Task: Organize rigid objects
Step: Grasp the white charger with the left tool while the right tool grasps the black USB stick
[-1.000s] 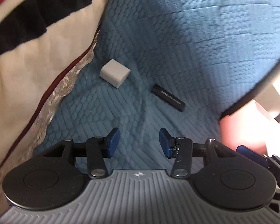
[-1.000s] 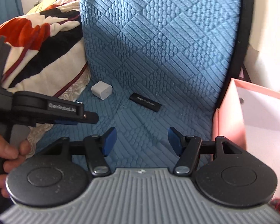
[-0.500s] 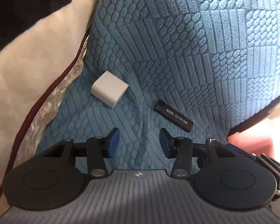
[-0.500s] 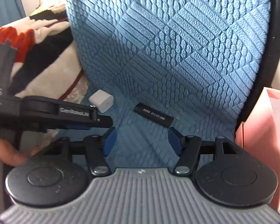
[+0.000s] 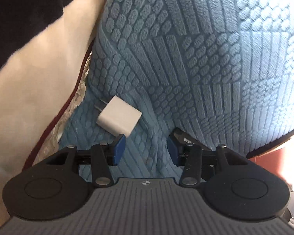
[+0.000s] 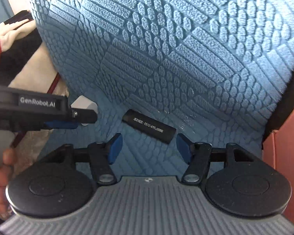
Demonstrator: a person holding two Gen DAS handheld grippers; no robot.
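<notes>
A white plug-in charger [image 5: 119,118] lies on the blue quilted seat cover [image 5: 205,62], its prongs pointing up-left. My left gripper [image 5: 145,150] is open and empty, its left fingertip just below the charger. A black stick with white print [image 6: 149,125] lies to the right of the charger. It is partly hidden behind my left gripper's right finger [image 5: 188,139]. My right gripper [image 6: 149,148] is open and empty, its tips just short of the black stick. The left gripper [image 6: 64,121] shows in the right wrist view, hiding most of the charger [image 6: 86,103].
A cream, black and red blanket [image 5: 35,90] lies against the seat cover on the left. A pink box [image 6: 286,152] stands at the right past the cover's dark edge. A hand [image 6: 0,168] holds the left gripper.
Both grippers have moved forward and closer to the seat. The charger and the black stick now sit just in front of the fingertips. Both stay open.
</notes>
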